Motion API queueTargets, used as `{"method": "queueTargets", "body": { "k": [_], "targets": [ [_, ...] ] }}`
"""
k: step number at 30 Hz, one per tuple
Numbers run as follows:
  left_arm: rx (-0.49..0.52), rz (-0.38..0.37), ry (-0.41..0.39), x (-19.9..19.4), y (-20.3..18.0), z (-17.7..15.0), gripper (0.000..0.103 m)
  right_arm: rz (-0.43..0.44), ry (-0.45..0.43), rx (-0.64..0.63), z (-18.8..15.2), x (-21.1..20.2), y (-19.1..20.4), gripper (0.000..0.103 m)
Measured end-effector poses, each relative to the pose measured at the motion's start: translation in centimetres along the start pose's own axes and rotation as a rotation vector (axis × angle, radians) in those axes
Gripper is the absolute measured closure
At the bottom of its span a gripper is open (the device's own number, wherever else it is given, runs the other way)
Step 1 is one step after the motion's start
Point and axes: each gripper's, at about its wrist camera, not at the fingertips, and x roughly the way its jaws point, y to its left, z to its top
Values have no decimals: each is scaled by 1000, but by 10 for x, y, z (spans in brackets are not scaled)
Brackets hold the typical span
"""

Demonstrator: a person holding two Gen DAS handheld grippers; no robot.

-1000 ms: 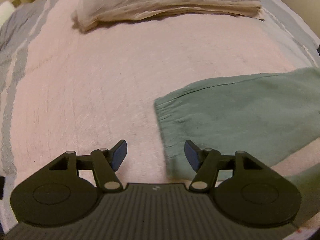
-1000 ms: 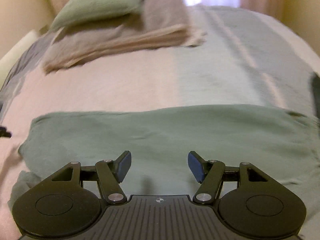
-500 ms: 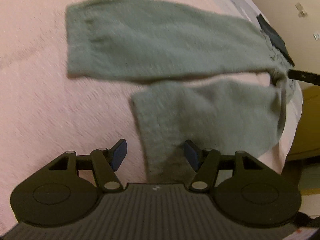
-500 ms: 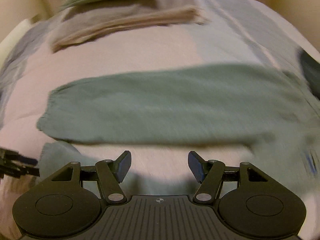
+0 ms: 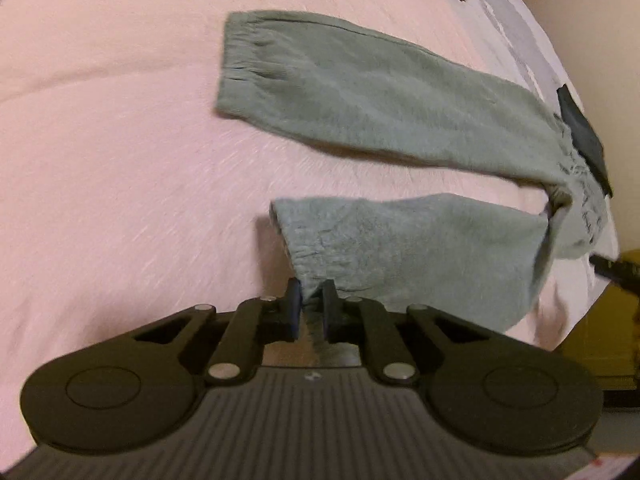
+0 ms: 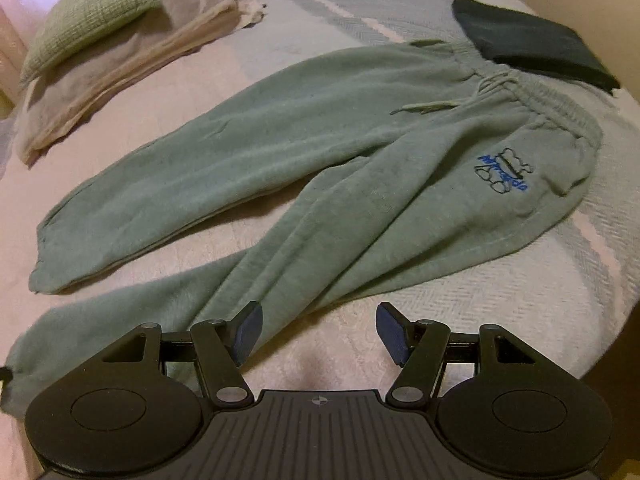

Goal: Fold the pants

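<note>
pants: sage-green fleece sweatpants (image 6: 320,152) with a drawstring waistband (image 6: 532,96) and a small blue embroidered logo (image 6: 504,174), spread face up on the bed.
where: they lie across the pink woven bedspread (image 5: 100,160), waist end over the grey-striped part, legs parted in a narrow v.
axis: the long axis runs from the waistband at the right wrist view's upper right to the cuffs at its lower left; the far leg (image 6: 192,160) lies flat and straight, the near leg (image 6: 280,252) is rumpled with lengthwise creases.
handling: soft, limp, fairly thick cloth; it looks light, will sag and drag on the bedspread, not slippery, nothing fragile. best taken at cuffs and waistband corners, where elastic gives a firm edge.
left gripper (image 5: 310,306): jaws pressed nearly together, pinching the near leg's gathered cuff (image 5: 308,264), which is raised a little off the bed.
right gripper (image 6: 318,330): jaws spread, holding nothing, hovering over bedspread just beside the near leg's thigh.
nearby: a dark folded cloth (image 6: 532,40) touches the waistband; a green waffle cushion (image 6: 92,12) sits on folded beige blankets (image 6: 120,68), well apart.
</note>
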Motion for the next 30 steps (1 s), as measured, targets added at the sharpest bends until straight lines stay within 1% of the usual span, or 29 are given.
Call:
{"method": "queueTargets", "body": {
  "k": [1, 2, 3, 4, 5, 6, 7, 8, 9, 10, 11, 12, 13, 14, 15, 16, 17, 18, 20, 22, 23, 24, 25, 26, 27, 29, 30],
  "targets": [
    [21, 53, -7, -9, -2, -10, 102, 20, 12, -11, -1, 4, -3, 43],
    [37, 88, -14, -14, -3, -16, 102, 46, 27, -28, -2, 9, -5, 43],
    [44, 107, -27, -19, -3, -24, 100, 71, 40, -43, -5, 14, -6, 43],
    [48, 131, -43, -23, -5, -31, 98, 100, 55, -60, -6, 20, -5, 43],
    [66, 169, -60, -28, -8, -39, 94, 132, 74, -76, -8, 25, -4, 43],
    [97, 188, -73, -31, -13, -46, 92, 167, 91, -87, -10, 30, -1, 43],
    [134, 192, -87, -36, -18, -54, 91, 202, 100, -90, -13, 33, 3, 43],
    [176, 194, -95, -37, -23, -60, 84, 234, 110, -84, -15, 37, 6, 43],
    [225, 194, -96, -36, -29, -66, 76, 264, 125, -66, -17, 40, 9, 43],
    [287, 191, -100, -33, -35, -71, 73, 291, 144, -34, -20, 45, 13, 43],
    [362, 189, -100, -29, -43, -78, 68, 313, 156, 1, -23, 49, 15, 43],
    [436, 190, -99, -24, -50, -84, 61, 334, 168, 41, -26, 54, 18, 43],
    [525, 191, -101, -18, -57, -92, 57, 343, 178, 69, -29, 58, 21, 43],
    [603, 193, -107, -12, -64, -99, 48, 336, 187, 95, -32, 62, 25, 43],
    [693, 194, -113, -5, -69, -107, 42, 326, 186, 122, -35, 66, 28, 44],
    [768, 182, -113, 1, -72, -114, 40, 331, 179, 151, -38, 70, 29, 57],
    [862, 167, -115, 9, -75, -123, 36, 336, 179, 174, -40, 74, 30, 71],
    [942, 173, -119, 16, -78, -132, 35, 328, 187, 185, -42, 76, 33, 95],
    [1106, 198, -124, 33, -77, -145, 35, 306, 177, 189, -44, 75, 36, 99],
    [1193, 231, -156, 46, -74, -149, 36, 312, 154, 188, -42, 66, 37, 101],
    [1218, 234, -159, 51, -72, -148, 39, 315, 144, 187, -40, 59, 38, 101],
    [1240, 227, -163, 54, -72, -147, 52, 321, 135, 191, -38, 51, 37, 102],
    [1266, 240, -175, 56, -74, -145, 63, 327, 128, 194, -35, 44, 36, 102],
    [1293, 246, -172, 56, -75, -144, 80, 330, 116, 192, -32, 34, 36, 102],
    [1305, 222, -149, 54, -76, -141, 91, 332, 106, 188, -29, 24, 36, 102],
    [1288, 183, -139, 42, -83, -136, 93, 325, 82, 177, -19, 2, 41, 102],
    [1253, 144, -133, 30, -87, -132, 93, 316, 70, 164, -13, -11, 43, 102]
  ]
}}
